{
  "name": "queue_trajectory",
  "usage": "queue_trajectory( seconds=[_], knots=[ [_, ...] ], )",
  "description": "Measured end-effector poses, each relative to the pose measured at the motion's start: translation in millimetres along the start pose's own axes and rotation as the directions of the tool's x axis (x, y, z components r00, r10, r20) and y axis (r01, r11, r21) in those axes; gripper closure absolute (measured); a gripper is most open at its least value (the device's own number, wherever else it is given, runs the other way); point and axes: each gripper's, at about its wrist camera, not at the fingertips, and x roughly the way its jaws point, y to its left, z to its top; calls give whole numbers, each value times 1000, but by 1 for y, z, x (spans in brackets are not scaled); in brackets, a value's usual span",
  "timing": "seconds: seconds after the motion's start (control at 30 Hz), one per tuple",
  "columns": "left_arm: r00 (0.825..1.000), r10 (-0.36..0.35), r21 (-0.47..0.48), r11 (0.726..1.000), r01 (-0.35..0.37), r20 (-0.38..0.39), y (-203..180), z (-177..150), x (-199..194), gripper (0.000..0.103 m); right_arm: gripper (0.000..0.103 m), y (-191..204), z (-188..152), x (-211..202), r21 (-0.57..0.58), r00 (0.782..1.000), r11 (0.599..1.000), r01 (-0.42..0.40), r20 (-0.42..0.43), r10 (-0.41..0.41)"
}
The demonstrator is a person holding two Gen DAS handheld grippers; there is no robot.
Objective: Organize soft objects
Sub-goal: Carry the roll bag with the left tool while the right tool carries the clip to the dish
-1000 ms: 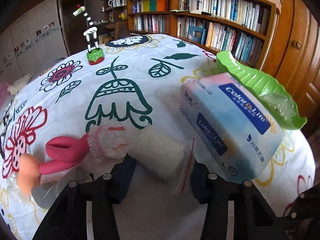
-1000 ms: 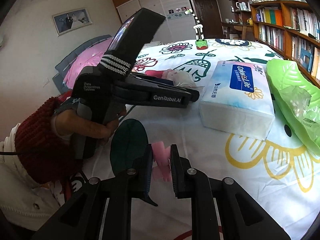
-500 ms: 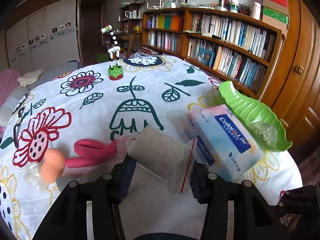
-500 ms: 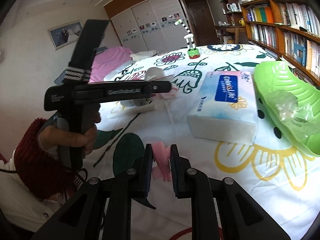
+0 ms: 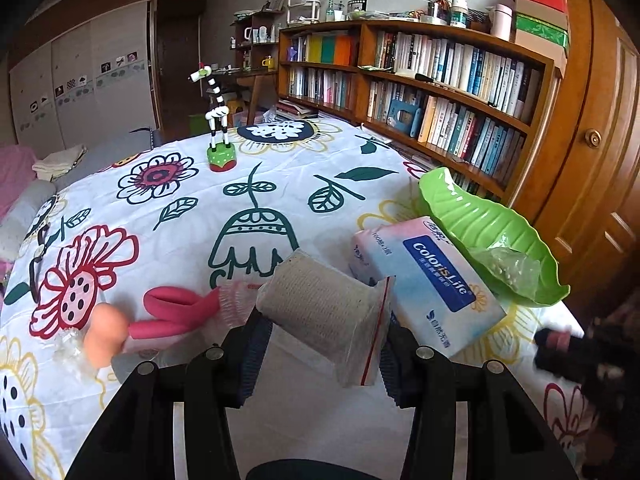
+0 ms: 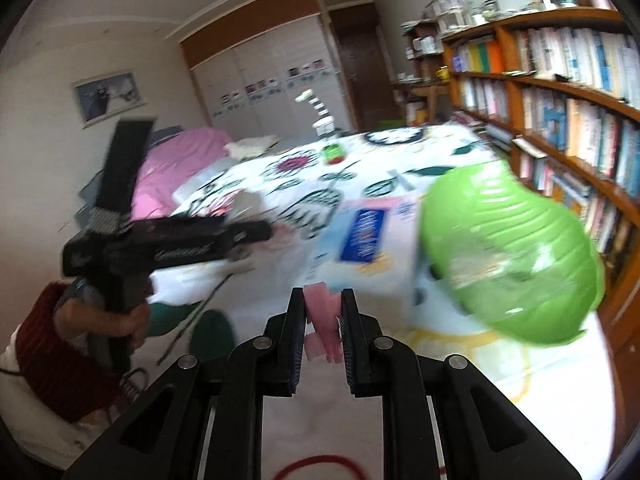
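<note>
Slippage is your main risk: your left gripper [image 5: 322, 332] clamps a bagged roll of beige gauze [image 5: 320, 308] through slick zip-bag plastic, so the bag could slide out or snag the tissue pack [image 5: 424, 284] lying at 3 o'clock of it. Your right gripper [image 6: 322, 320] pinches a small pink foam piece [image 6: 323, 322] by a thin edge, and its view is blurred; a fast swing could flick the piece loose before it reaches the green leaf-shaped tray [image 6: 516, 248] at 2 o'clock. The tray sits at the bed's edge, just beside the tissue pack, so a nudge might tip it off. The gauze roll looks ribbed and squashy, its bag flap hanging free with a red seal line. The foam piece is pale pink, blocky and slightly compressed.
</note>
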Motion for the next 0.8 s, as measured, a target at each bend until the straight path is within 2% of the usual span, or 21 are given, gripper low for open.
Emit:
queue_trajectory(
  seconds=[0.3,0.5,0.6,0.67,0.73,0.8],
  knots=[
    [1000,-3,23,1000,3,1,-14,6,1,51,86,-47,19,-32,82,985,986,142,91,-150],
    [1000,-13,45,999,12,9,-26,11,-2,51,84,-74,23,-30,119,971,970,211,87,-222],
    [1000,-18,55,998,17,16,-33,13,-4,51,84,-87,26,-22,121,971,969,217,72,-226],
    [1000,-22,62,998,21,18,-36,15,-5,51,78,-93,25,-20,133,967,963,235,71,-246],
    [999,-27,71,997,26,18,-41,17,-5,51,57,-102,25,-19,160,967,960,232,73,-246],
    [999,-31,81,996,30,19,-46,18,-5,51,51,-108,24,-22,184,967,957,226,79,-244]
  ],
)
